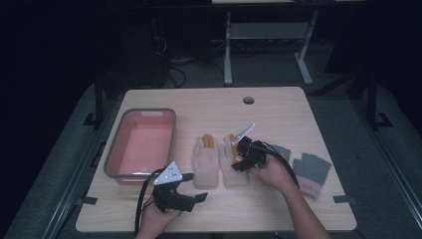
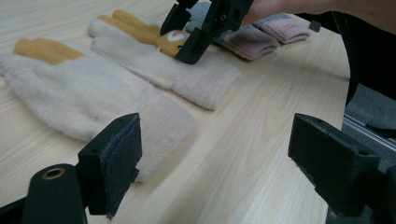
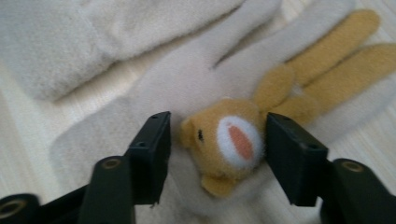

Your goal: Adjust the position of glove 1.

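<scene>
Two cream gloves with yellow fingers lie side by side in the middle of the table, the left glove [image 1: 205, 162] [image 2: 79, 93] and the right glove [image 1: 233, 167] [image 2: 154, 65]. On the right glove sits a yellow animal face [image 3: 231, 140]. My right gripper [image 1: 240, 162] [image 3: 217, 154] [image 2: 196, 28] is down on that glove, open, one jaw on either side of the face. My left gripper [image 1: 195, 187] [image 2: 215, 158] hovers open near the table's front edge, just beside the left glove's cuff, holding nothing.
A pink basin with a grey rim [image 1: 141, 174] stands at the left of the table. Two grey gloves with pink cuffs [image 1: 311, 174] [image 2: 252, 42] lie at the right, behind my right hand. A cable hole [image 1: 248, 100] is near the far edge.
</scene>
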